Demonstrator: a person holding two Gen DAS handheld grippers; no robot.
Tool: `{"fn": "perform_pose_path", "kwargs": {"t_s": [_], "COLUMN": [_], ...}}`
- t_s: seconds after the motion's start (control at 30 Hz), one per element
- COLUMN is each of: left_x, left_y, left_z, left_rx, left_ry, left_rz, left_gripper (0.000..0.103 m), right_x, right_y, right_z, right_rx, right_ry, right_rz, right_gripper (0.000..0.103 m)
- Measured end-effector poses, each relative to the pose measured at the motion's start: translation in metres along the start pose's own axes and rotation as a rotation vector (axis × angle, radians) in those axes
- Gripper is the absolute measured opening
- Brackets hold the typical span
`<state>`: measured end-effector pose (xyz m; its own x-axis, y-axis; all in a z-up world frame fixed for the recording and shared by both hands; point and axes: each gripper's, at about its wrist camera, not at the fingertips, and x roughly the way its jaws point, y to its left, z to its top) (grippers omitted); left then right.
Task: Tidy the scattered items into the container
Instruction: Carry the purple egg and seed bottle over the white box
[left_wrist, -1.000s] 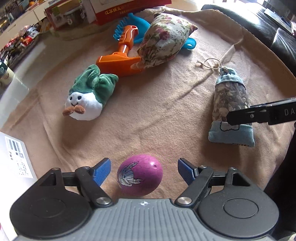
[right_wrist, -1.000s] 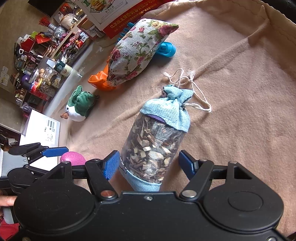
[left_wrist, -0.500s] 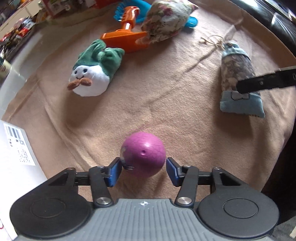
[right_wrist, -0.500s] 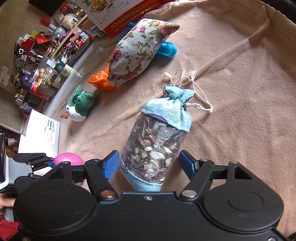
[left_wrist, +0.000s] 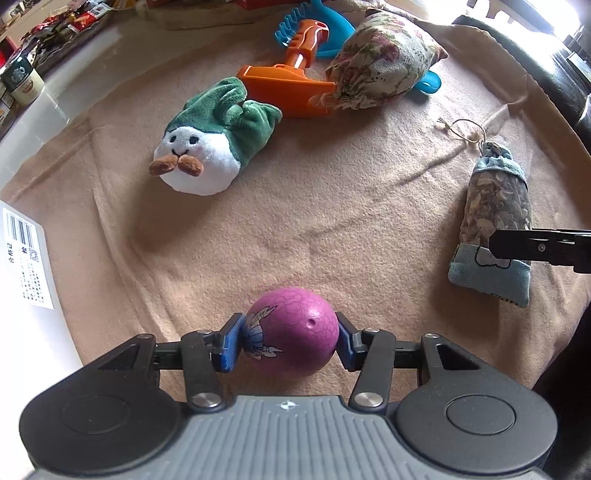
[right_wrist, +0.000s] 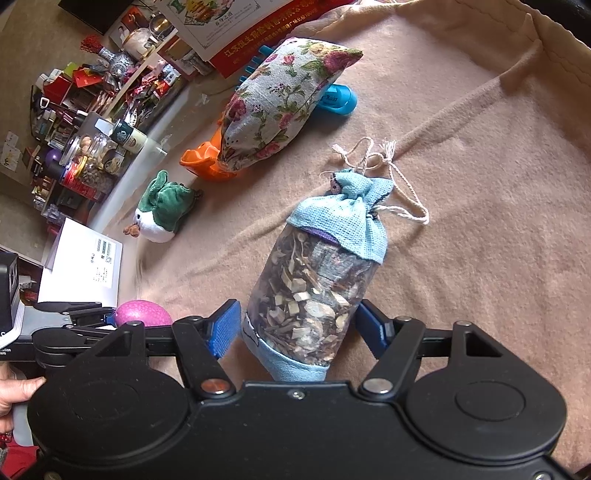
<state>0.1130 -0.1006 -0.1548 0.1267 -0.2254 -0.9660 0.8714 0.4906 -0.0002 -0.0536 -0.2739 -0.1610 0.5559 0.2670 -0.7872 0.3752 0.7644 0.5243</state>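
My left gripper is shut on a purple egg, both blue pads pressing its sides above the tan blanket. The egg also shows in the right wrist view. My right gripper straddles a herb sachet with a blue cloth top; the left pad is just off it and the right pad sits at its side. The sachet lies on the blanket in the left wrist view. A white box stands at the blanket's left edge.
A green and white plush, an orange rake, a blue toy and a floral pouch lie at the far side of the blanket. Cluttered shelves stand beyond. A black sofa borders the right.
My left gripper has closed from wide open onto the purple egg and lifted it. My right gripper's jaws have narrowed toward the sachet, which has not moved.
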Motion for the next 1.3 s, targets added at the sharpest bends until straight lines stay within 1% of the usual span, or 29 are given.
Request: {"fn": "perform_pose_path", "kwargs": {"t_s": [0.03,0.13,0.17,0.27,0.43,0.6,0.77,0.97,1.2,1.3], "left_x": [0.0,-0.004,-0.005,-0.011,-0.02,-0.036,-0.06,-0.096,-0.145,-0.166], "left_y": [0.0,0.004,0.006,0.011,0.007,0.004,0.007,0.019,0.04,0.052], "left_z": [0.001,0.002,0.003,0.006,0.011,0.013,0.013,0.005,-0.016,-0.029], "left_rx": [-0.007,-0.051,-0.068,-0.11,-0.133,-0.172,-0.217,-0.252,-0.273,-0.293], "left_ry": [0.001,-0.006,-0.011,-0.021,-0.027,-0.043,-0.069,-0.099,-0.13,-0.142], "left_rz": [0.0,0.029,0.037,0.025,0.028,0.049,0.063,0.117,0.184,0.199], "left_gripper": [0.051,0.051,0.051,0.051,0.051,0.051,0.051,0.051,0.051,0.051], "right_x": [0.0,-0.002,-0.003,-0.005,-0.011,-0.02,-0.031,-0.047,-0.056,-0.057], "right_y": [0.0,0.0,0.0,0.0,0.008,0.022,0.04,0.066,0.098,0.115], "right_z": [0.0,0.0,-0.001,-0.001,-0.001,0.001,0.009,0.016,0.014,0.012], "right_rx": [-0.002,-0.011,-0.012,-0.015,-0.047,-0.101,-0.158,-0.225,-0.293,-0.328], "right_ry": [-0.003,-0.01,-0.013,-0.017,-0.028,-0.046,-0.06,-0.085,-0.088,-0.084], "right_rz": [-0.004,0.002,0.004,0.013,0.011,0.002,0.001,0.012,0.029,0.046], "right_gripper": [0.054,0.051,0.051,0.05,0.05,0.05,0.05,0.05,0.05,0.05]}}
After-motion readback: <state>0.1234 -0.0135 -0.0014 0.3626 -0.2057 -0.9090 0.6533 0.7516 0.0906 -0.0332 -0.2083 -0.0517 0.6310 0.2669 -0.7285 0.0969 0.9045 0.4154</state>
